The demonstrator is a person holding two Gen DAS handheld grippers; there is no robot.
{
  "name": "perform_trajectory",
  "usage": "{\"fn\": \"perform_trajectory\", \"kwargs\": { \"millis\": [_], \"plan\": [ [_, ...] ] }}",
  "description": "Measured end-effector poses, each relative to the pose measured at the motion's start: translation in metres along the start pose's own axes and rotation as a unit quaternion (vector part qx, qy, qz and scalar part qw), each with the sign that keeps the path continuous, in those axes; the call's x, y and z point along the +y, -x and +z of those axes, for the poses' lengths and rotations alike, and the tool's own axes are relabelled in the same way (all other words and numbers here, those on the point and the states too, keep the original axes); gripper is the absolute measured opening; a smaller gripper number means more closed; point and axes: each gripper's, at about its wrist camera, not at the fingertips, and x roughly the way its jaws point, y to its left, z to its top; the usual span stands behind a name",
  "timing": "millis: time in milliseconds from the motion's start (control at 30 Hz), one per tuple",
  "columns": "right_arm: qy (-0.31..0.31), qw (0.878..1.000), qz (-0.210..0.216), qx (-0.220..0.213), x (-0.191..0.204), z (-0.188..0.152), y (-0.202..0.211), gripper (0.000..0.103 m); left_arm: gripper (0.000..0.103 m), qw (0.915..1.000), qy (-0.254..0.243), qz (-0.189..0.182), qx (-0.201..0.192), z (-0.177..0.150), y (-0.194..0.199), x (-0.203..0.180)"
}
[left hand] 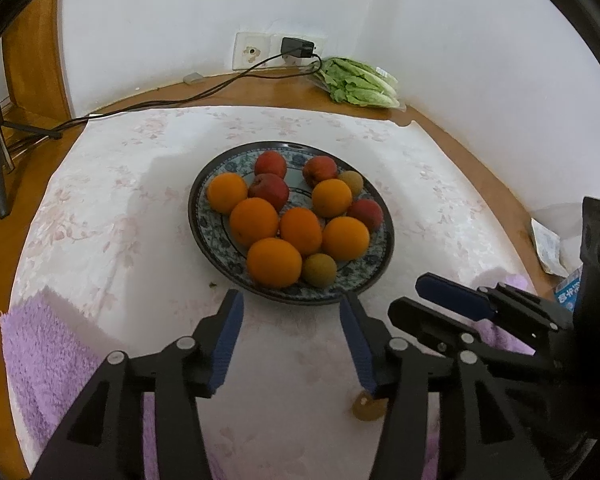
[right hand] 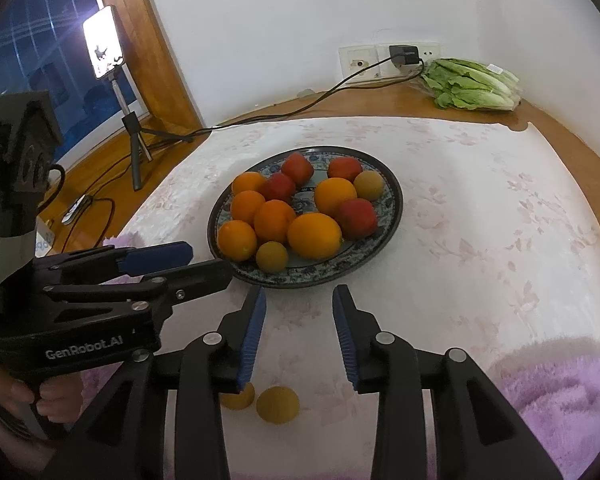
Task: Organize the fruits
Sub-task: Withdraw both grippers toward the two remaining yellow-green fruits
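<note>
A blue patterned plate (left hand: 216, 236) (right hand: 392, 208) on the white floral cloth holds several oranges (left hand: 274, 263) (right hand: 314, 236), red apples (left hand: 269, 190) (right hand: 357, 218) and small yellow-green fruits (left hand: 319, 270) (right hand: 272, 256). My left gripper (left hand: 291, 308) is open and empty just in front of the plate's near rim. My right gripper (right hand: 299, 300) is open and empty, hovering above the cloth. Two small yellow fruits (right hand: 278, 404) (right hand: 239, 398) lie on the cloth below it; one shows in the left wrist view (left hand: 366, 408). The right gripper also shows at the right of the left wrist view (left hand: 428, 300).
A bag of lettuce (left hand: 358, 82) (right hand: 474, 84) lies at the far table edge by a wall socket with a charger (left hand: 298, 47) (right hand: 404, 54) and cable. Purple towels (left hand: 44, 352) (right hand: 560, 392) lie at the near corners. A phone on a tripod (right hand: 104, 46) stands at the left.
</note>
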Motion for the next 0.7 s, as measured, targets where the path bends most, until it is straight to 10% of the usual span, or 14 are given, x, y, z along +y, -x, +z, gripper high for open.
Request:
{"fn": "perform_trajectory", "kwargs": {
  "millis": [700],
  "plan": [
    [-0.037, 0.999, -0.016, -0.006, -0.017, -0.029, 0.036, 0.040, 0.057, 0.9991, -0.022, -0.021, 0.030, -0.042, 0.010, -0.029]
  ]
}}
